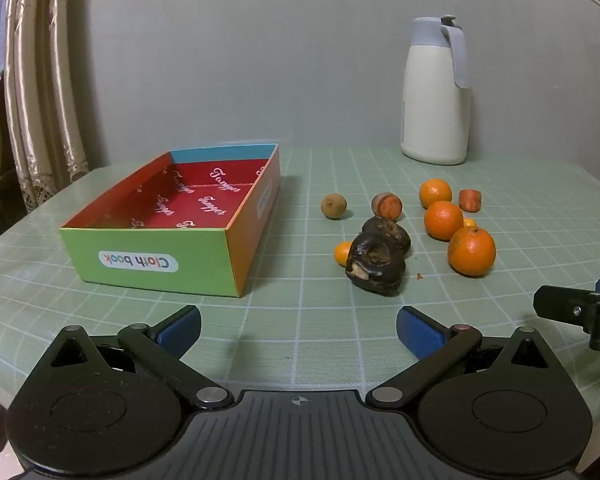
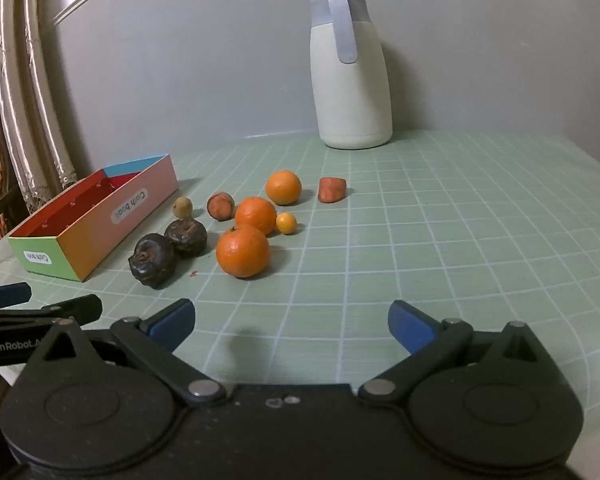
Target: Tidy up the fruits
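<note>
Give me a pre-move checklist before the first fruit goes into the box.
1. Left gripper open and holding nothing: ok.
2. Right gripper open and holding nothing: ok.
3. Box upright, open on top, no fruit visible inside: ok.
4. Fruits loose on the table, none in the box yet: ok. The nearest orange stands free, the two dark fruits touch each other.
5. Small yellow fruit partly hidden behind the oranges in the left wrist view; access from that side: cannot tell.
6. White jug stands back by the wall, away from the fruits: ok.
</note>
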Action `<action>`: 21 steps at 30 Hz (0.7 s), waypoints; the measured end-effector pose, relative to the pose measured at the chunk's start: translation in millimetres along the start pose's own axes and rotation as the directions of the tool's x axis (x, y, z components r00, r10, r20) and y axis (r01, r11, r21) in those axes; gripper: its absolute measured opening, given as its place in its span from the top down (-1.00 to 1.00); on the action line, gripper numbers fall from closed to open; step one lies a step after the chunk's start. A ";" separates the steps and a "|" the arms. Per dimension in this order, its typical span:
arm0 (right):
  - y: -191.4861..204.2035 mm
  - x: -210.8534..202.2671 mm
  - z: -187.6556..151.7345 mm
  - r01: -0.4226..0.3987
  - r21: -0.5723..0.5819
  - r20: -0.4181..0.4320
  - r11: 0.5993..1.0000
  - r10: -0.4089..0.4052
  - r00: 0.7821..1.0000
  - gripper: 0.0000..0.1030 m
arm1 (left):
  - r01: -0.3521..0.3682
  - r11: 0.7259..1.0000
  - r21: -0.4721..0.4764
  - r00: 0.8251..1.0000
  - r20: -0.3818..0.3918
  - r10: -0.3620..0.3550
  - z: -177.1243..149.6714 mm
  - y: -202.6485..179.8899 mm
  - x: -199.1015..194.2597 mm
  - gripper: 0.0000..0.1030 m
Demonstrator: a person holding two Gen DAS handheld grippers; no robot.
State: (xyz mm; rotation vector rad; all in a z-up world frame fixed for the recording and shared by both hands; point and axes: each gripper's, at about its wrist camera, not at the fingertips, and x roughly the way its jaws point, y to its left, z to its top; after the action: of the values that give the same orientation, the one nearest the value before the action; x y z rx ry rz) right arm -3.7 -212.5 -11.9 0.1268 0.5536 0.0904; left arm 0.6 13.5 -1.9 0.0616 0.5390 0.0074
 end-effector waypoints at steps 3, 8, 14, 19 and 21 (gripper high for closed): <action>-0.1 -0.4 -0.1 -0.004 0.004 0.002 1.000 0.004 1.000 -1.00 | -0.002 1.000 0.000 1.000 -0.001 0.002 0.2 -1.0 0.2 -1.00; -0.6 -0.8 -0.2 -0.002 0.001 0.002 1.000 0.002 1.000 -1.00 | -0.002 1.000 0.001 1.000 -0.001 0.002 0.0 -1.2 0.1 -1.00; -0.9 -1.2 -0.4 -0.002 0.002 0.001 1.000 0.002 1.000 -1.00 | -0.002 1.000 0.000 1.000 -0.001 0.002 0.0 -0.7 -0.3 -1.00; -0.2 -0.2 0.3 0.000 -0.001 -0.001 1.000 0.000 1.000 -1.00 | -0.003 1.000 0.001 1.000 -0.001 0.003 0.0 -0.4 -0.5 -1.00; -0.2 0.2 0.4 0.001 -0.002 -0.001 1.000 -0.001 1.000 -1.00 | -0.002 1.000 0.001 1.000 -0.001 0.002 0.1 -0.4 -0.5 -1.00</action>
State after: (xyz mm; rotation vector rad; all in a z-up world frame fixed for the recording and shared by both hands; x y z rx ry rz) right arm -3.3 -212.7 -11.7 0.1243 0.5548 0.0904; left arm 0.2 13.1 -1.6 0.0630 0.5404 0.0096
